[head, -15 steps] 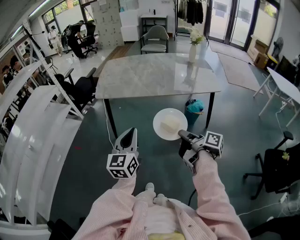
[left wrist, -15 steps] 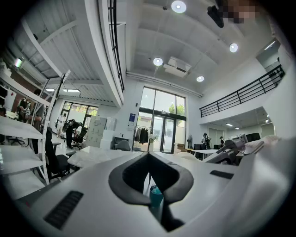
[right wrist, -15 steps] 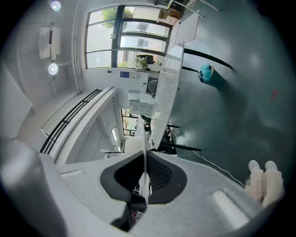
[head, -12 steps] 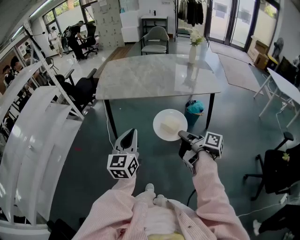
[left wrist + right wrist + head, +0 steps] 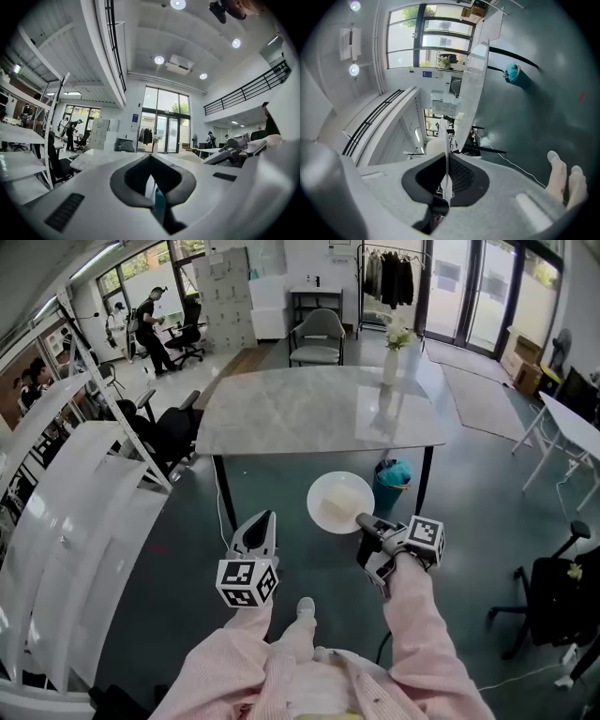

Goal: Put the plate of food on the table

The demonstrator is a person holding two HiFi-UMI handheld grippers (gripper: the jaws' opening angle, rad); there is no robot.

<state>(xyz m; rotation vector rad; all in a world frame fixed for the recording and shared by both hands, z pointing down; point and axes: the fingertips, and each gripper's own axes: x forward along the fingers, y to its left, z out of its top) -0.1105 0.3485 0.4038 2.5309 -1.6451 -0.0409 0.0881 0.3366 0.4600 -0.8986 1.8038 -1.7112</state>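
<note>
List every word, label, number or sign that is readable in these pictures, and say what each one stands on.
No word or number can be read in any view.
Blue sign far across the room: too small to read.
Left gripper cube and right gripper cube: black-and-white square patterns only, no letters or digits.

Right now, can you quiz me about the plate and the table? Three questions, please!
1. True or false: the plate already rests on the table.
2. Which tool grips the plate's rim? A) left B) right C) both
3. Fill in: the vase on the table holds white ____.

Key: 1 false, the plate is held over the floor, short of the table. 2 B, the right tool; the left tool is shut on nothing. 3 flowers.
</note>
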